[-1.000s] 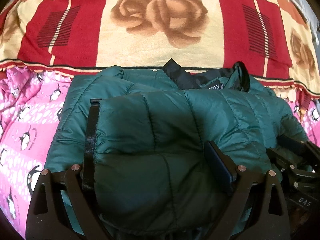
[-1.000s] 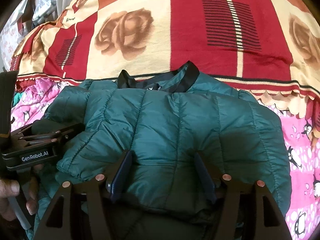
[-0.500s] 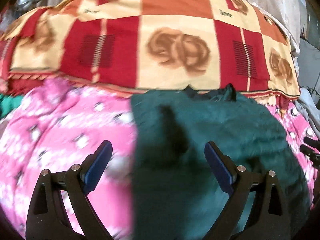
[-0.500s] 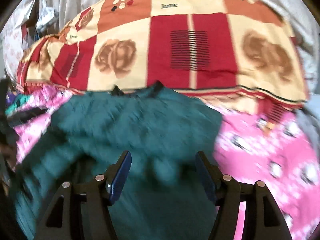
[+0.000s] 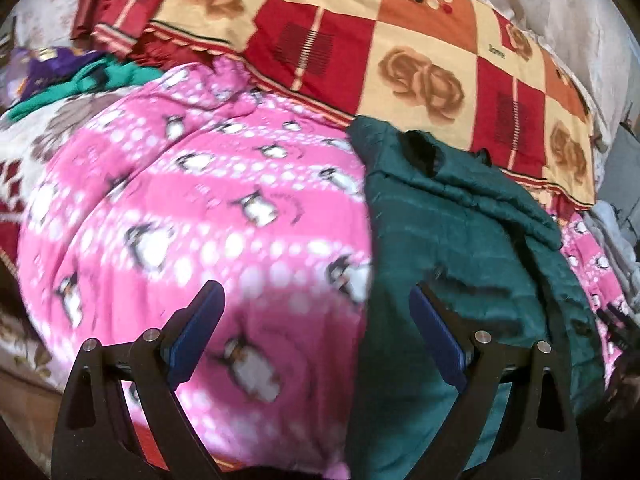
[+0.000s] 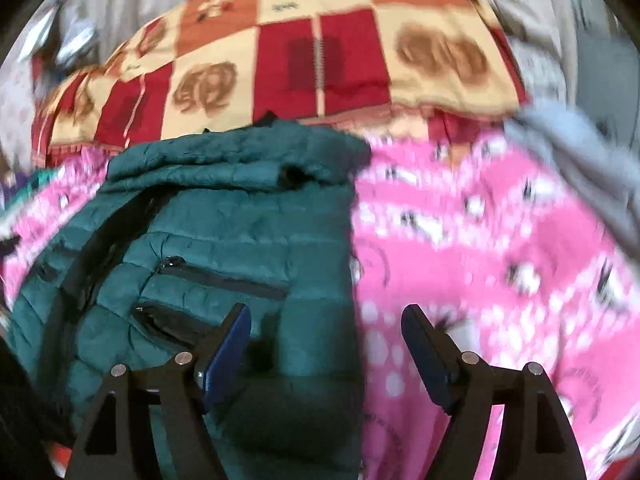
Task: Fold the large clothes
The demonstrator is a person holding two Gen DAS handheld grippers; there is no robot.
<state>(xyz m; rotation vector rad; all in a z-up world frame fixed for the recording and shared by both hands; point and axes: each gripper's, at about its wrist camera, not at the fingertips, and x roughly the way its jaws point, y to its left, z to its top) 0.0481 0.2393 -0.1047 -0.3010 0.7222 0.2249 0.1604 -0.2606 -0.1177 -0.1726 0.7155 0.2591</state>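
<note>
A dark green quilted puffer jacket (image 5: 460, 248) lies folded on a pink penguin-print blanket (image 5: 200, 208). In the right wrist view the jacket (image 6: 224, 232) shows a zip pocket and a black collar edge. My left gripper (image 5: 316, 324) is open and empty, above the jacket's left edge and the pink blanket. My right gripper (image 6: 326, 344) is open and empty, above the jacket's right edge. Neither gripper touches the jacket.
A red, cream and orange rose-patterned blanket (image 5: 400, 52) lies behind the jacket. Green and purple clothes (image 5: 80, 76) are heaped at the far left. A grey garment (image 6: 580, 148) lies at the right. The pink blanket (image 6: 500, 240) spreads to the jacket's right.
Both grippers let go of the folded jacket and pulled back and apart. The left one swung left over the pink blanket, the right one swung right. The jacket stays folded.
</note>
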